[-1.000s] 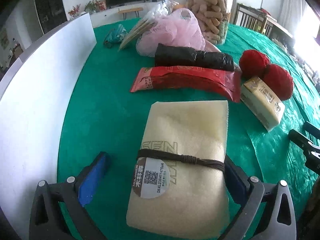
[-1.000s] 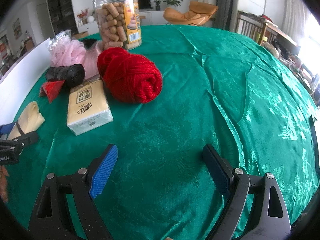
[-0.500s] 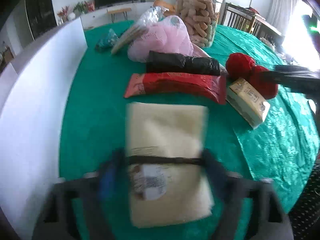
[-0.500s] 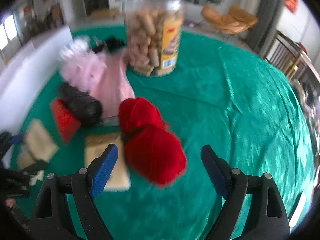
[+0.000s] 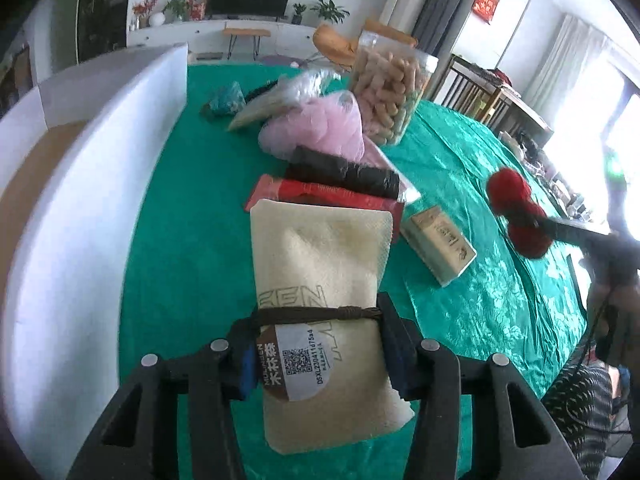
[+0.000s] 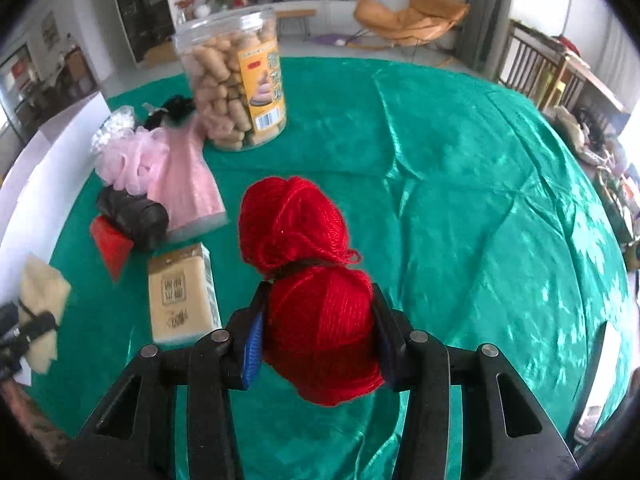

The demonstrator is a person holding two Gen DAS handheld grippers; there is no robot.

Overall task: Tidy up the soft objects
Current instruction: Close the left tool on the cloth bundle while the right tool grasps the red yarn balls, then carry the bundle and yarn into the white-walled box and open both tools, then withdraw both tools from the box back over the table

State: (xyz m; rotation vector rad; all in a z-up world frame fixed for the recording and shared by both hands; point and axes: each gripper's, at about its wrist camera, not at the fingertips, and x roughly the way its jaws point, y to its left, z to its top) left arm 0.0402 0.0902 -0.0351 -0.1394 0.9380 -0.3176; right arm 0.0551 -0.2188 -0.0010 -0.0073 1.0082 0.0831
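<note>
Your left gripper (image 5: 316,344) has just been closing and now pinches the beige cloth bundle (image 5: 320,280) at its dark string band, the bundle lifted over the green-clothed table (image 5: 460,184) near its left edge, just beside the white box (image 5: 80,200). Your right gripper (image 6: 316,332) has also just closed, squeezing the near ball of the red yarn (image 6: 312,280), held off the cloth around the table's middle. The tissue pack (image 6: 180,292), black roll (image 6: 132,216), pink mesh (image 6: 136,160) and snack jar (image 6: 236,84) sit toward the left and far side.
</note>
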